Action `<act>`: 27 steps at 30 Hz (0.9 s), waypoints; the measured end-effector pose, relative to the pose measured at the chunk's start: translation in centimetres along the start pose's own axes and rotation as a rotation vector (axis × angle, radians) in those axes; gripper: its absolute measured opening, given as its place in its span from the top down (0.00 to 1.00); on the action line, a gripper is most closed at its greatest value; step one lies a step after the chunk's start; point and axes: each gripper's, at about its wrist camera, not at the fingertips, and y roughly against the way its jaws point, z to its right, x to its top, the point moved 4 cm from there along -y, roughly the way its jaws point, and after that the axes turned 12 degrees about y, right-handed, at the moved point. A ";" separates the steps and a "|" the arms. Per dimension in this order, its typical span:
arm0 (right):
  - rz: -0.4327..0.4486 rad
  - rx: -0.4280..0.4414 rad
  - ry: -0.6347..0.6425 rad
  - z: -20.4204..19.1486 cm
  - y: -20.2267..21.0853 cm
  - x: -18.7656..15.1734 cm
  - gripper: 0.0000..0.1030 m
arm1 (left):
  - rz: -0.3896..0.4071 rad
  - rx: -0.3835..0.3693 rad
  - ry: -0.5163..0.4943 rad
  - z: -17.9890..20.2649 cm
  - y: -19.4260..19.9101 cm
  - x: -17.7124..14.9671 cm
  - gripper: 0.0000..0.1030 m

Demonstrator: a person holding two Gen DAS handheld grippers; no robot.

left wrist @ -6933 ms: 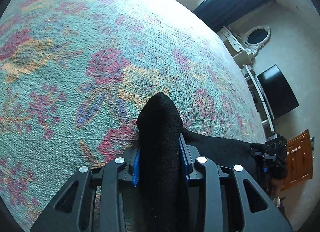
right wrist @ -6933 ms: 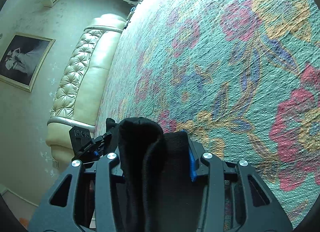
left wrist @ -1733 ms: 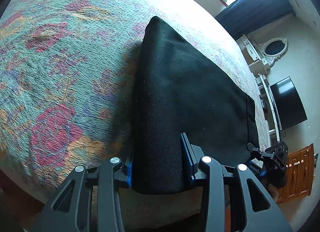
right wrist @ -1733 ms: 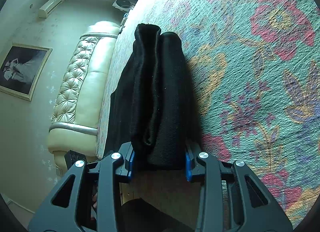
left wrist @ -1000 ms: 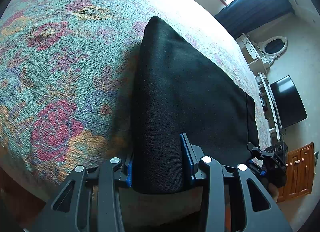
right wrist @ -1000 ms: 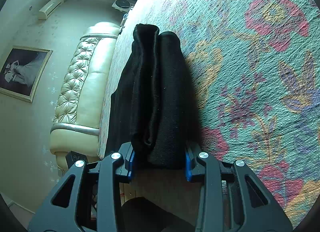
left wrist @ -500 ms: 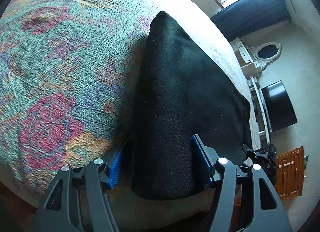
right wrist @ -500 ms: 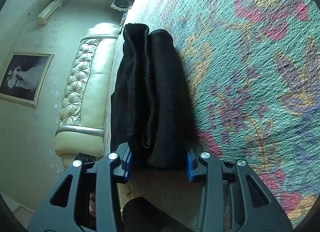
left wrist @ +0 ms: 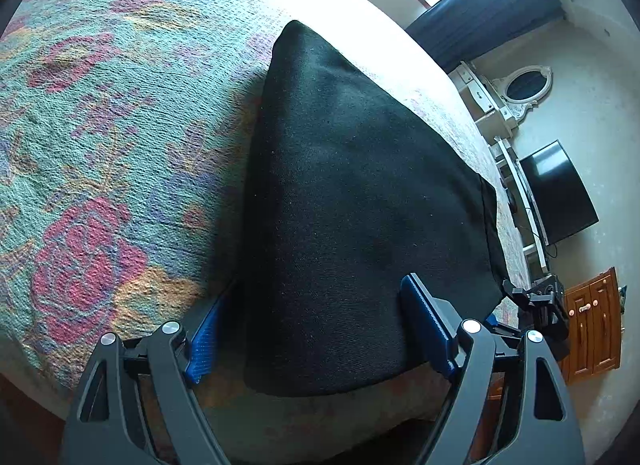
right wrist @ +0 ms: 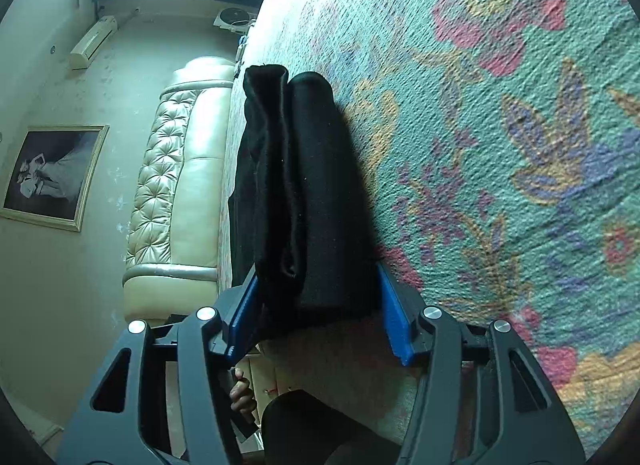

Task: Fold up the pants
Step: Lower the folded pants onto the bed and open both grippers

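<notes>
Through the left wrist camera, you are holding your left gripper with its jaws spread wide on either side of the near edge of the folded black pants; a gap is showing beside the left blue pad, so nothing is being clamped. The pants are lying flat on the floral bedspread, near its front edge.

Through the right wrist camera, you are keeping your right gripper parted too, its blue pads standing just beside the stacked folds of the pants without squeezing them. A cream tufted headboard is standing at the far left.
</notes>
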 end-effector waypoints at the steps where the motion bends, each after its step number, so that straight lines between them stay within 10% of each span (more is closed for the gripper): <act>1: -0.001 -0.027 0.008 -0.2 0.2 -0.1 0.43 | 0.003 0.026 -0.001 0.2 0.1 -0.1 0.22; 11: 0.076 -0.535 0.307 -4.8 1.7 -2.8 0.19 | 0.195 0.363 -0.147 1.8 3.7 -1.5 0.16; 17: 0.067 -0.627 0.493 -8.1 -0.3 -5.2 0.19 | 0.322 0.494 -0.230 2.2 6.1 -3.5 0.16; 27: 0.085 -0.731 0.643 -10.1 -2.4 -7.7 0.18 | 0.378 0.497 -0.308 3.3 6.4 -5.8 0.16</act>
